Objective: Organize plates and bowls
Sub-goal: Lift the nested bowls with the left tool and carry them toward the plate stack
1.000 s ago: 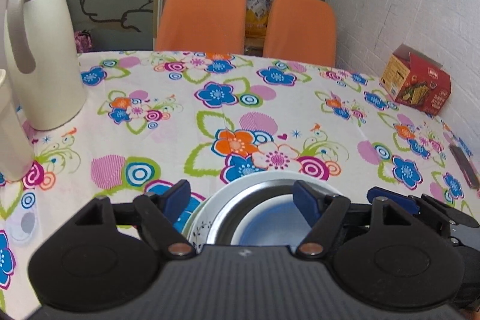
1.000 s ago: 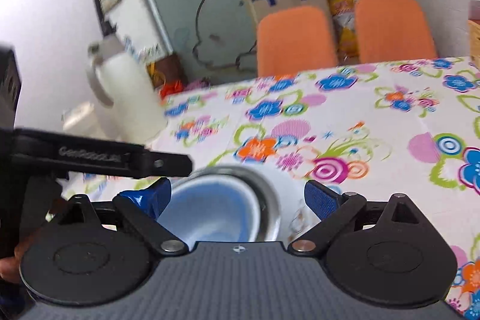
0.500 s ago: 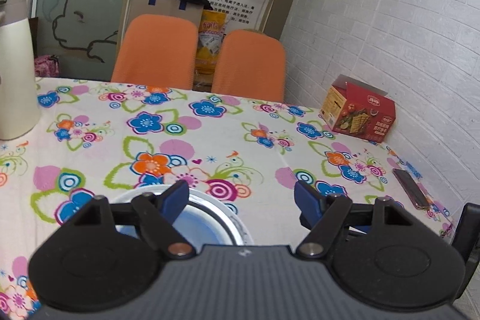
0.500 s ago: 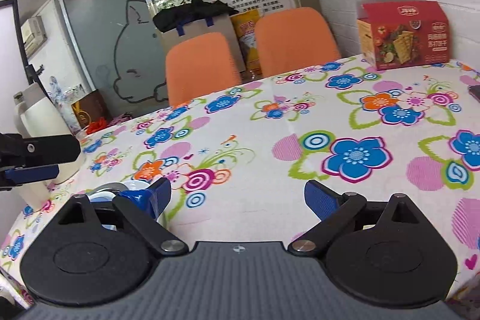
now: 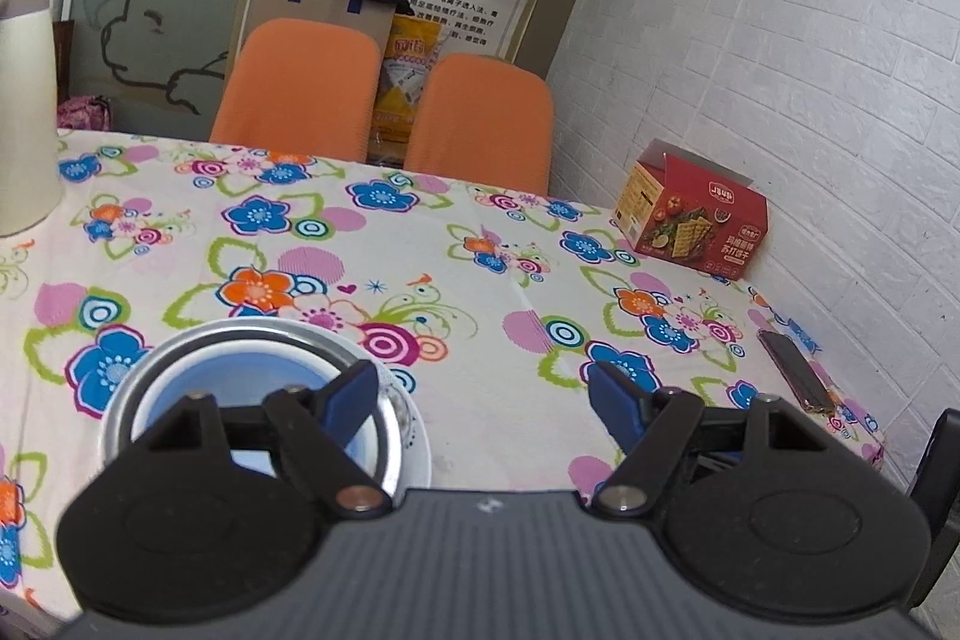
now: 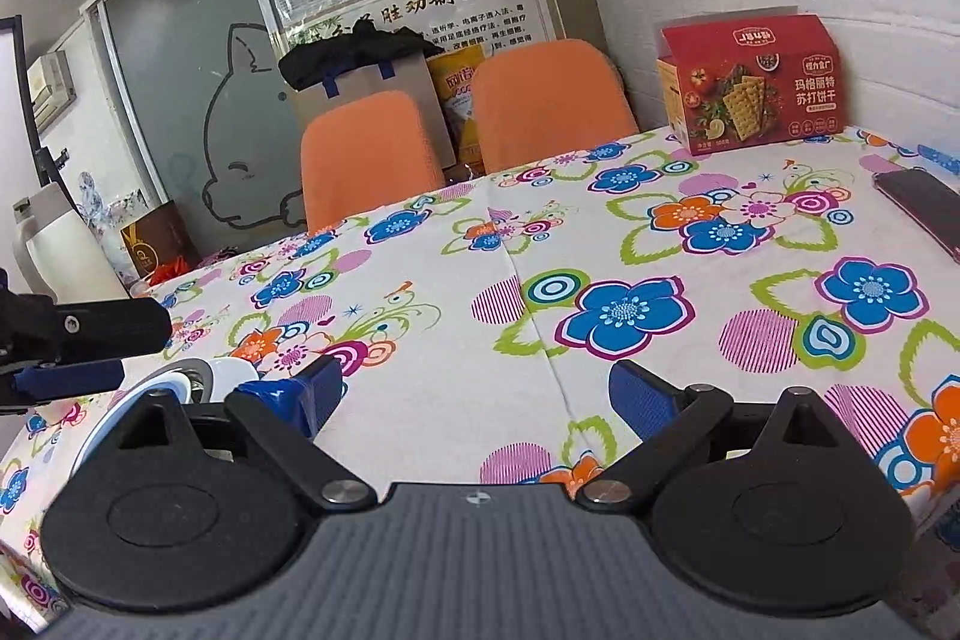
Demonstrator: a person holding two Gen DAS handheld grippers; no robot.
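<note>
A steel bowl [image 5: 240,331] with a blue bowl [image 5: 240,385] nested inside sits on a white plate [image 5: 418,445] on the flowered tablecloth [image 5: 510,280]. My left gripper [image 5: 480,394] is open and empty; its left finger overlaps the stack's right rim in the view, and its right finger is over bare cloth. In the right wrist view the same stack [image 6: 198,376] shows at the far left, partly hidden behind my gripper's body. My right gripper [image 6: 477,391] is open and empty over the cloth to the right of the stack. The left gripper [image 6: 78,334] juts in from the left edge.
A red cracker box [image 5: 696,214] [image 6: 756,82] stands by the white brick wall at the right. A dark phone [image 5: 795,370] [image 6: 924,208] lies near the table's right edge. A white jug [image 5: 24,100] stands at the far left. Two orange chairs [image 5: 300,88] are behind the table.
Both grippers have swung right and away from the stack. A second ago it lay between each gripper's fingers; now it sits at the left of both views. Both stayed open.
</note>
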